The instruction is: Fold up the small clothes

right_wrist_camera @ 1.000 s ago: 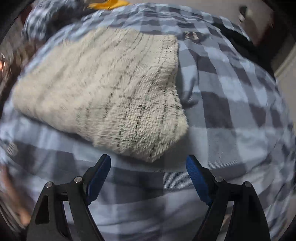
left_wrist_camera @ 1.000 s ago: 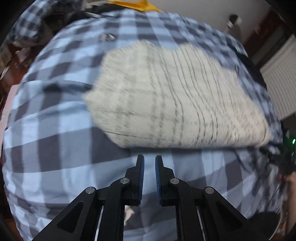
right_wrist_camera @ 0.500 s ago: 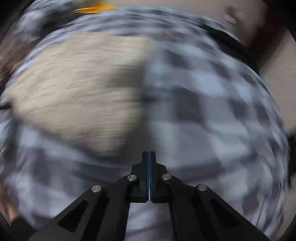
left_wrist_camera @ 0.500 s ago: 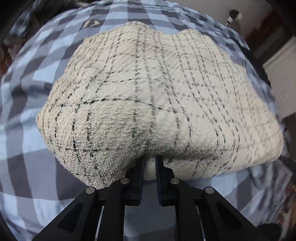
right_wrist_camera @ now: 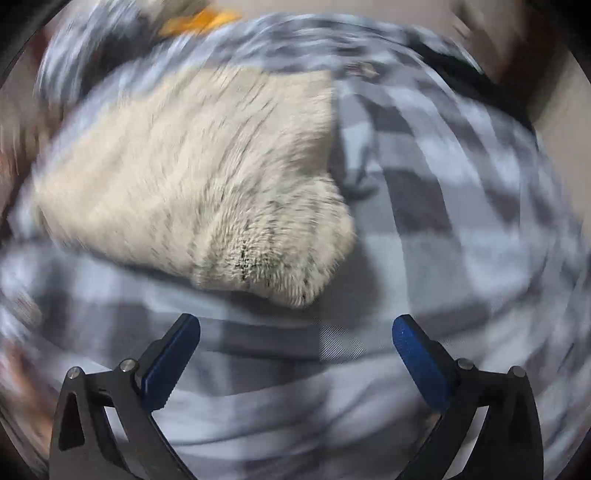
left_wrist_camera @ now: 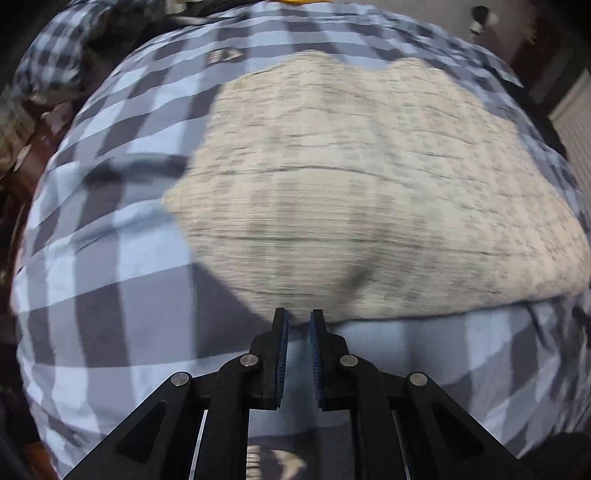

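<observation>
A cream knitted garment with thin dark checks (left_wrist_camera: 369, 192) lies folded on a blue-and-grey checked bedsheet (left_wrist_camera: 110, 258). My left gripper (left_wrist_camera: 298, 325) points down at its near edge. The jaws stand a narrow gap apart, and only sheet shows between the pads. In the right wrist view the same garment (right_wrist_camera: 207, 177) lies up and to the left, its fluffy corner nearest. My right gripper (right_wrist_camera: 295, 328) hangs just short of that corner. Its jaws are opening and stand wide, with only sheet between the fingers (right_wrist_camera: 173, 354). Both views are blurred.
The checked sheet (right_wrist_camera: 443, 221) fills most of both views, with a small printed logo (left_wrist_camera: 225, 55) beyond the garment. An orange item (right_wrist_camera: 199, 22) and dark clutter lie past the far edge. Dark furniture and a wall show at the far right.
Half a second ago the garment bulged close over the left tips; now it lies flatter and farther off. The right jaws went from partly open to shut to wide open.
</observation>
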`<state>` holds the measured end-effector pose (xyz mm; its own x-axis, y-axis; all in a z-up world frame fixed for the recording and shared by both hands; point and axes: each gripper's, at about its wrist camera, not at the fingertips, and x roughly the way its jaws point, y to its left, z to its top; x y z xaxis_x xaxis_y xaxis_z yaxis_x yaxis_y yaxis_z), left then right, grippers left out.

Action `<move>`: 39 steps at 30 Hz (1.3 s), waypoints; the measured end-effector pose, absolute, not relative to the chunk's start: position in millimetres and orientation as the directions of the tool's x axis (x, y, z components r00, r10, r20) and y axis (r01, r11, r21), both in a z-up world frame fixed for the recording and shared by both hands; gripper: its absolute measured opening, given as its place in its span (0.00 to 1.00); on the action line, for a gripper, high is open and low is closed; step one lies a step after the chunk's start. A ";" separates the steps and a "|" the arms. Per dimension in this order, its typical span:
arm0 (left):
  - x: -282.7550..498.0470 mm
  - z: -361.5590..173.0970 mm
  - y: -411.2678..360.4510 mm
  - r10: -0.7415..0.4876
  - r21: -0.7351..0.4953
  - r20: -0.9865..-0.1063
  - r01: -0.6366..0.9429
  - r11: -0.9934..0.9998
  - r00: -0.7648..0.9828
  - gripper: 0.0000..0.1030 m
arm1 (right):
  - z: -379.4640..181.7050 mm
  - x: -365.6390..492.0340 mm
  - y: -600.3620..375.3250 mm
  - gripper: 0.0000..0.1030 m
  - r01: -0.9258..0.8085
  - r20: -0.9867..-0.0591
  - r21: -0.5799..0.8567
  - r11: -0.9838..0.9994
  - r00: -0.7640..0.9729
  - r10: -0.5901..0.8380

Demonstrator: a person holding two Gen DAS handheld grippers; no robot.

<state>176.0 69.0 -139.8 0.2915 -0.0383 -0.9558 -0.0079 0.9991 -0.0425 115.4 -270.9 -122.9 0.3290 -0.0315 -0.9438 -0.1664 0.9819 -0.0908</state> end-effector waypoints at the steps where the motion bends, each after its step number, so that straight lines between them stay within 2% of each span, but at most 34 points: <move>1: 178.7 -142.5 73.5 -0.027 -0.035 -0.957 -0.023 0.999 0.289 0.10 | -133.5 118.4 -261.6 0.99 -0.231 -0.939 -0.183 0.956 0.329 -0.100; 3: 182.0 -147.1 81.0 -0.027 -0.041 -0.959 -0.046 0.998 0.281 0.10 | -151.3 120.2 -246.2 0.99 -0.336 -0.923 -0.277 0.900 0.353 -0.152; 5: 186.8 -153.0 82.7 -0.028 -0.045 -0.962 -0.057 0.997 0.271 0.10 | -154.4 117.0 -243.8 0.93 -0.371 -0.903 -0.308 0.876 0.402 -0.148; 6: 189.4 -155.6 82.3 -0.021 -0.038 -0.963 -0.058 0.998 0.270 0.10 | -152.8 116.5 -241.5 0.66 -0.382 -0.897 -0.304 0.873 0.424 -0.127; 7: 191.7 -158.0 82.4 -0.011 -0.028 -0.963 -0.058 0.998 0.271 0.10 | -152.1 118.6 -240.4 0.21 -0.392 -0.894 -0.296 0.871 0.434 -0.109; 8: 194.1 -160.4 82.4 -0.004 -0.020 -0.963 -0.057 0.998 0.271 0.10 | -154.2 124.0 -242.8 0.17 -0.391 -0.903 -0.290 0.874 0.415 -0.114; 10: 200.4 -167.1 82.9 0.003 -0.014 -0.964 -0.064 0.998 0.265 0.10 | -152.6 128.9 -249.6 0.14 -0.408 -0.925 -0.230 0.884 0.374 -0.068; 13: 207.2 -176.3 87.3 -0.003 -0.026 -0.969 -0.087 0.996 0.248 0.10 | -135.3 120.5 -247.9 0.12 -0.449 -0.878 -0.352 0.821 0.461 -0.125; 18: 211.1 -187.7 101.9 0.009 -0.015 -0.970 -0.096 0.995 0.243 0.10 | -86.7 108.0 -249.7 0.11 -0.370 -0.805 -0.418 0.830 0.573 -0.151; 21: 213.2 -191.0 110.8 0.012 -0.011 -0.970 -0.096 0.995 0.244 0.10 | -105.6 109.3 -260.1 0.11 -0.358 -0.831 -0.432 0.828 0.514 -0.211; 24: 212.2 -187.3 126.0 0.050 0.030 -0.970 -0.090 0.996 0.236 0.10 | -144.3 120.9 -285.7 0.11 -0.316 -0.883 -0.412 0.855 0.371 -0.288; 26: 211.2 -176.0 135.2 0.082 0.066 -0.964 -0.073 0.995 0.253 0.10 | -152.6 122.7 -311.4 0.11 -0.238 -0.852 -0.495 0.836 0.323 -0.412; 28: 210.1 -159.6 144.5 0.135 0.135 -0.951 -0.021 0.991 0.279 0.10 | -145.1 119.3 -356.4 0.12 -0.092 -0.849 -0.504 0.859 0.238 -0.472; 30: 203.8 -145.0 153.8 0.174 0.200 -0.931 0.050 0.979 0.321 0.10 | -119.9 106.9 -386.2 0.14 0.068 -0.901 -0.387 0.920 0.186 -0.393; 32: 200.4 -140.7 167.1 0.170 0.187 -0.937 0.028 0.982 0.306 0.10 | -78.3 86.6 -389.2 0.21 0.172 -0.948 -0.165 0.971 0.245 -0.205; 33: 196.9 -141.1 175.5 0.098 0.106 -0.952 0.012 0.994 0.288 0.10 | -63.7 79.8 -383.5 0.43 0.188 -0.948 -0.091 0.978 0.283 -0.143; 34: 194.2 -141.5 176.1 0.039 0.045 -0.960 0.014 0.999 0.277 0.10 | -45.6 74.5 -372.0 0.75 0.201 -0.937 0.012 0.980 0.345 -0.059; 35: 191.4 -142.1 176.0 -0.039 -0.033 -0.964 0.030 0.999 0.263 0.10 | -27.5 66.1 -356.9 0.87 0.201 -0.908 0.123 0.972 0.417 0.029; 36: 191.7 -141.4 167.3 -0.075 -0.064 -0.962 0.049 0.997 0.261 0.10 | -12.7 59.8 -337.7 0.96 0.182 -0.864 0.227 0.957 0.490 0.111; 39: 182.0 -135.1 146.4 -0.053 -0.011 -0.957 0.146 0.989 0.285 0.10 | 6.8 56.7 -278.6 0.96 0.075 -0.756 0.394 0.916 0.593 0.277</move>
